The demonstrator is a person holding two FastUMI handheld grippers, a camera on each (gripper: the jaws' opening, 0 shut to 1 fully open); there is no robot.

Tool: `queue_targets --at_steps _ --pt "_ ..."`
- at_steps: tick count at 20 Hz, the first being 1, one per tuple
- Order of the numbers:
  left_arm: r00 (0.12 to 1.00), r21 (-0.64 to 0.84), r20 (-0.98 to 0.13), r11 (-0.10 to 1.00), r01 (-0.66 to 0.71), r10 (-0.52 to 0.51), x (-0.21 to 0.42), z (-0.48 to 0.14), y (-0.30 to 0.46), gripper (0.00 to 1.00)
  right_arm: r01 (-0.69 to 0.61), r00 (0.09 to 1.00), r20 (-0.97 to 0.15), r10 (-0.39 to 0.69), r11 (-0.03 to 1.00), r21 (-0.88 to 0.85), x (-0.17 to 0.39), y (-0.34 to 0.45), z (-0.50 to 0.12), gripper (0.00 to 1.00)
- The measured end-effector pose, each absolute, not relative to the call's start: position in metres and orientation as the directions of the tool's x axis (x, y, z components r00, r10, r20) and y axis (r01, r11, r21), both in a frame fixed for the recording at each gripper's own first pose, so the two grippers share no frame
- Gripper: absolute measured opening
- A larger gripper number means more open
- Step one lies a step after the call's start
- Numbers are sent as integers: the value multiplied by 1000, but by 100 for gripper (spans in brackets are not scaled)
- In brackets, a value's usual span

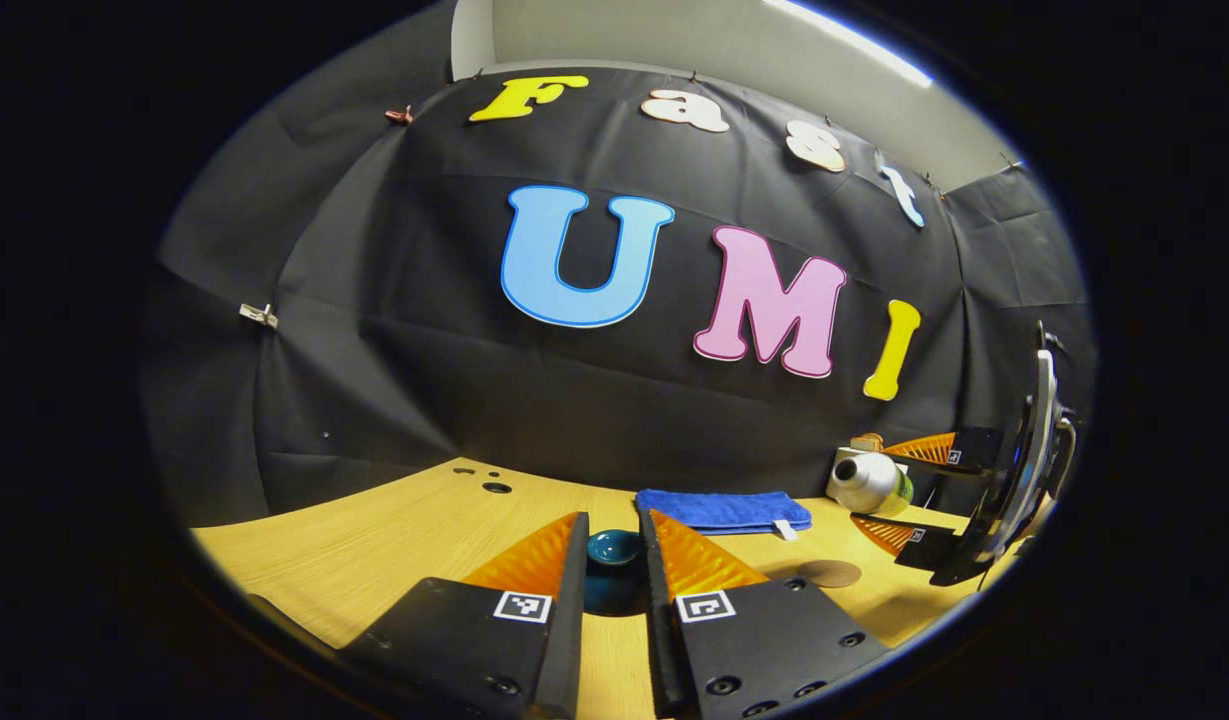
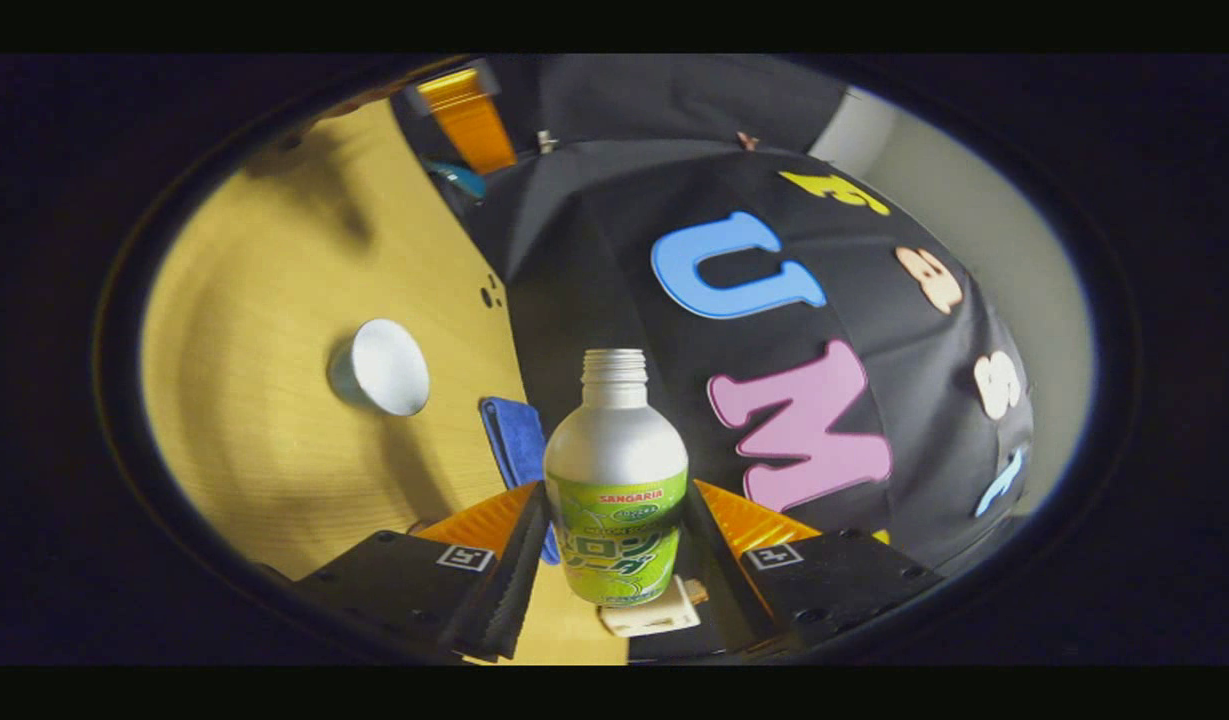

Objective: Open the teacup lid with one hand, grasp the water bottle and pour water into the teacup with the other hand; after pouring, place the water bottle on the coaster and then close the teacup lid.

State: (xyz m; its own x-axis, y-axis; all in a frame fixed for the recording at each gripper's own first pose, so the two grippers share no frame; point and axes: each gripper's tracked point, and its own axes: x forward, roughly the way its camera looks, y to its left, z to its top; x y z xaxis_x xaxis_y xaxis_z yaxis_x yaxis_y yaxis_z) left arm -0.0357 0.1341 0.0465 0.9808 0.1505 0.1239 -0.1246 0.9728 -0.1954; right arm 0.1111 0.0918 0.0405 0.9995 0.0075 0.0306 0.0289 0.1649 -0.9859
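Observation:
My left gripper (image 1: 616, 520) is shut on the teal teacup lid (image 1: 614, 548), held a little above the wooden table (image 1: 374, 540). In the right gripper view the open teacup (image 2: 379, 367) stands on the table with its pale inside showing, apart from both grippers. My right gripper (image 2: 614, 490) is shut on the silver water bottle (image 2: 615, 470) with a green label; the cap is off. This view is rolled sideways, and in the left gripper view the bottle (image 1: 859, 478) lies nearly level at the far right. The round brown coaster (image 1: 829, 573) lies below it.
A folded blue towel (image 1: 724, 510) lies at the table's back edge against the black cloth wall. A small pale object (image 2: 654, 615) sits just under the bottle. Two holes (image 1: 496, 487) mark the table at the back left.

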Motion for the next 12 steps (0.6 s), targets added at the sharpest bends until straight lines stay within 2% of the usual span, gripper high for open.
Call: queue_targets --at_steps 4,12 --pt "981 -204 123 971 -121 148 -36 46 137 31 -5 1000 -5 19 11 -1000 117 96 23 76" --pt "982 -206 111 970 -125 151 -35 42 140 31 -78 997 -80 17 -119 -990 134 99 -1 76"
